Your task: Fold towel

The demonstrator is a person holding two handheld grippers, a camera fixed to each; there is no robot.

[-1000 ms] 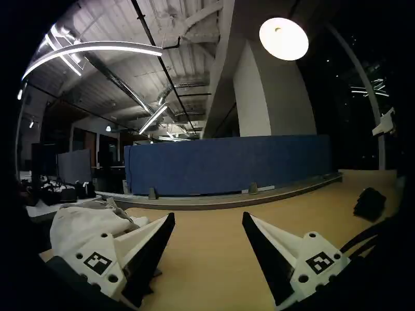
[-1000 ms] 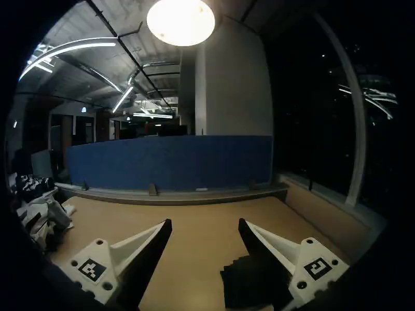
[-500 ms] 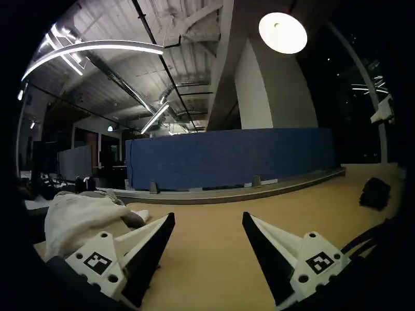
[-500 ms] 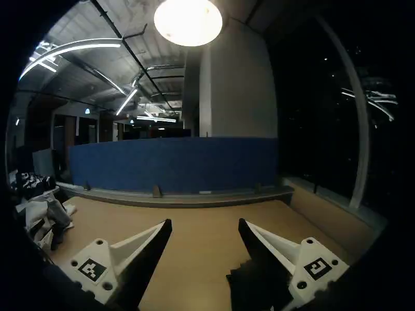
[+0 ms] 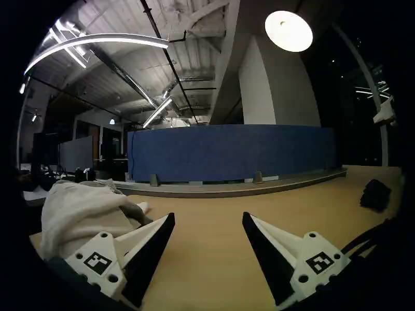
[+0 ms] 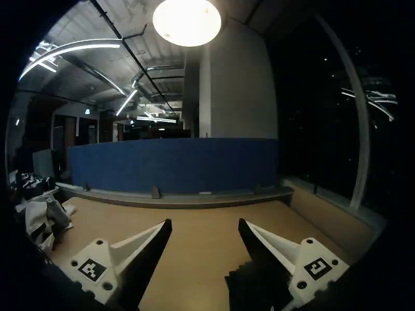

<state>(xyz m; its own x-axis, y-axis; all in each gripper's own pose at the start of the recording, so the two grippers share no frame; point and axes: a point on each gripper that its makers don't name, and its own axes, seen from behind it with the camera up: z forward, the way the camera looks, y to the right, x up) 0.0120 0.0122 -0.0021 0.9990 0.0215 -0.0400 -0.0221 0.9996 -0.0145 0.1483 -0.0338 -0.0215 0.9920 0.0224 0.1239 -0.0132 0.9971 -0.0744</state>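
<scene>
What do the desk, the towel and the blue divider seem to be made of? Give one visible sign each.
Desk: likely wood or wood-look laminate, smooth matt; tan, even surface.
Towel: soft pale cloth; it slumps in rumpled folds.
Divider: probably felt-like fabric over a panel; flat blue, no shine.

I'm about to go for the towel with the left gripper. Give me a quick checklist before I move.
1. Left gripper open: ok, jaws apart, nothing between them.
2. Right gripper open: ok, jaws apart and empty.
3. Light towel laid flat: not ok, it is bunched in a heap beside one finger of the left gripper.
4. Towel corner or edge to grab: cannot tell, folds hide it.
5. Black cloth apart from the towel: ok, it lies by the right gripper on the table.
</scene>
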